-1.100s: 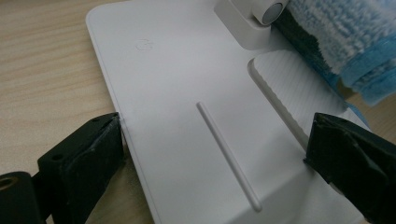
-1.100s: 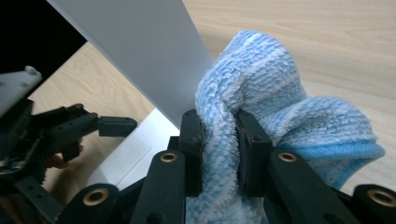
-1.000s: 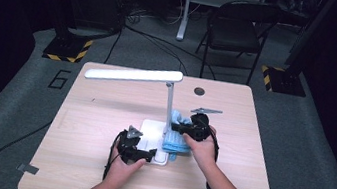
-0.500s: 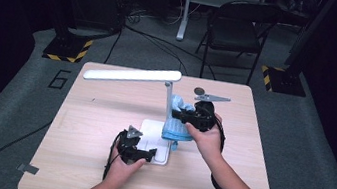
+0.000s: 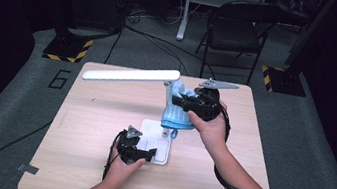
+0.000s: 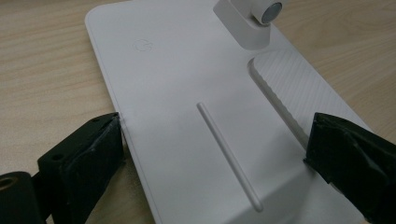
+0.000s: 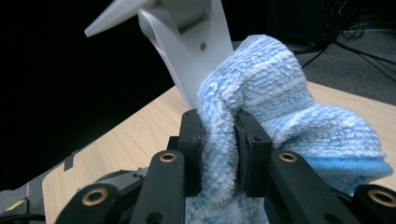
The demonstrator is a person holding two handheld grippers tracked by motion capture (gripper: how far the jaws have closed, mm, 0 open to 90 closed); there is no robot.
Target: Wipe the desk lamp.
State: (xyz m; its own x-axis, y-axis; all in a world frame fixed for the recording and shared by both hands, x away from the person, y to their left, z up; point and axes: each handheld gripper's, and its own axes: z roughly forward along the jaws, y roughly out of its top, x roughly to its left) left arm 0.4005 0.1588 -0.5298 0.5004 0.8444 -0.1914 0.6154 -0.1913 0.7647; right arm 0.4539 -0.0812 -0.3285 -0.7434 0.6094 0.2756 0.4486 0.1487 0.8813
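A white desk lamp stands mid-table, its flat base [image 5: 155,139] under an upright post [image 7: 196,51] and a long head [image 5: 131,75] that reaches left. My left gripper [image 5: 146,153] is at the base's near end, one pad on each long edge of the base [image 6: 187,79], shut on it. My right gripper [image 5: 179,101] is up near the top of the post, shut on a blue-and-white towelling cloth [image 7: 280,102]. The cloth [image 5: 177,117] bunches against the post and hangs down from the jaws.
The wooden table [image 5: 93,113] has bare room left and right of the lamp. A black folding chair [image 5: 237,29] stands behind the far edge. Yellow-and-black stand feet [image 5: 66,51] and cables lie on the grey floor.
My right gripper has risen with the cloth from down by the lamp base to the top of the post. The left gripper has stayed on the base.
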